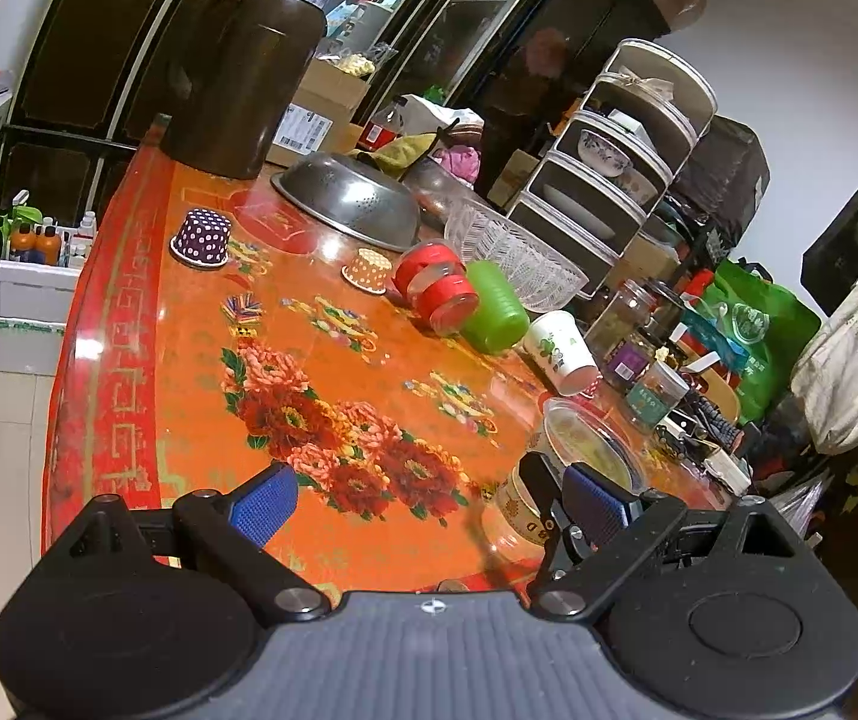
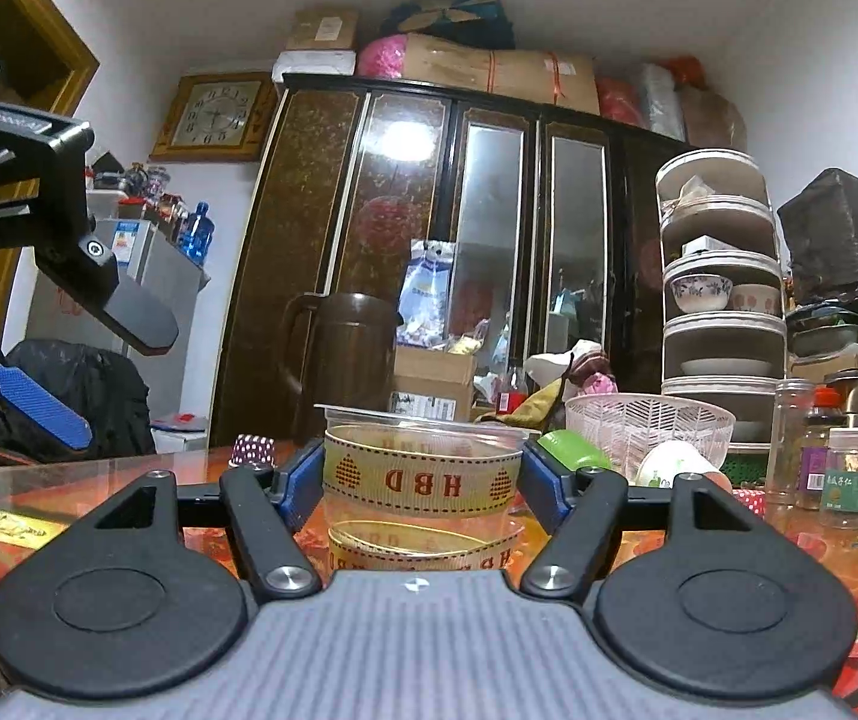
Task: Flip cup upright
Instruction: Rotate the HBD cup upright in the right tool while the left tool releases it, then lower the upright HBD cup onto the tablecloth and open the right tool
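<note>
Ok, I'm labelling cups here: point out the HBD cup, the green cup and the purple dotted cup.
HBD cup (image 2: 423,480): right wrist view, on its lettered band.
Green cup (image 1: 492,306): left wrist view, on its side wall.
Purple dotted cup (image 1: 204,235): left wrist view, on its side wall.

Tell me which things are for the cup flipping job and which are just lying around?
For the job:
clear HBD cup
right tongs around it
left tongs, open

Just lying around:
metal colander
brown jug
green cup
purple dotted cup
</note>
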`<action>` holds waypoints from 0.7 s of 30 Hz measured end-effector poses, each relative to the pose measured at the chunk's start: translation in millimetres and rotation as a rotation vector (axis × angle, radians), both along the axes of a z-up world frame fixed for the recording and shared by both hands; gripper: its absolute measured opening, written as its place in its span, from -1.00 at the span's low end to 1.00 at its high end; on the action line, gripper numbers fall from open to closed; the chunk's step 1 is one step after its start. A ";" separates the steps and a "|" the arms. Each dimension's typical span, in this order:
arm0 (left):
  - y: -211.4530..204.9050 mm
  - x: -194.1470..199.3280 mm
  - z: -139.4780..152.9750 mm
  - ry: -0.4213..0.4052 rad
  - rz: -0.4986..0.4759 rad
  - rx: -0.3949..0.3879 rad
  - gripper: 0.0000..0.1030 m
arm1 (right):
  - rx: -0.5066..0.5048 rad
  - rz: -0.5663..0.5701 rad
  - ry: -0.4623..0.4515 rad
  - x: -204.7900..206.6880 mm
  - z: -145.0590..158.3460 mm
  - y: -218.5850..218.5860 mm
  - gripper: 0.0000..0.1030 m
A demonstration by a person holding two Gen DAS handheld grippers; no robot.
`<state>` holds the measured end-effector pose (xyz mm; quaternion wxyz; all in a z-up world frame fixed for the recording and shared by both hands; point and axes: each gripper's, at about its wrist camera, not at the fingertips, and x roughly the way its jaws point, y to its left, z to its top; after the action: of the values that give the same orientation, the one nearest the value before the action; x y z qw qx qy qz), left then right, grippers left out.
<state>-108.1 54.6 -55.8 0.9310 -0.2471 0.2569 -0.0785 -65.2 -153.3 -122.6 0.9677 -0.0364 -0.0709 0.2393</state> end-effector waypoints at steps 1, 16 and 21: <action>-0.3 -0.1 0.1 0.001 0.001 0.000 0.88 | -0.006 0.000 0.005 0.2 0.4 0.4 0.35; -21.2 -6.9 2.3 -0.068 0.016 0.200 1.00 | 0.031 0.074 0.200 -0.1 13.7 -15.8 0.98; -40.5 -9.2 6.8 -0.089 -0.030 0.352 1.00 | 0.022 0.088 0.313 -8.6 46.7 -39.5 0.98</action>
<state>-117.3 14.1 -49.0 0.9691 -0.0728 0.2287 -0.0572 -73.7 -192.7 -75.9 0.9558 0.0150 0.0766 0.2833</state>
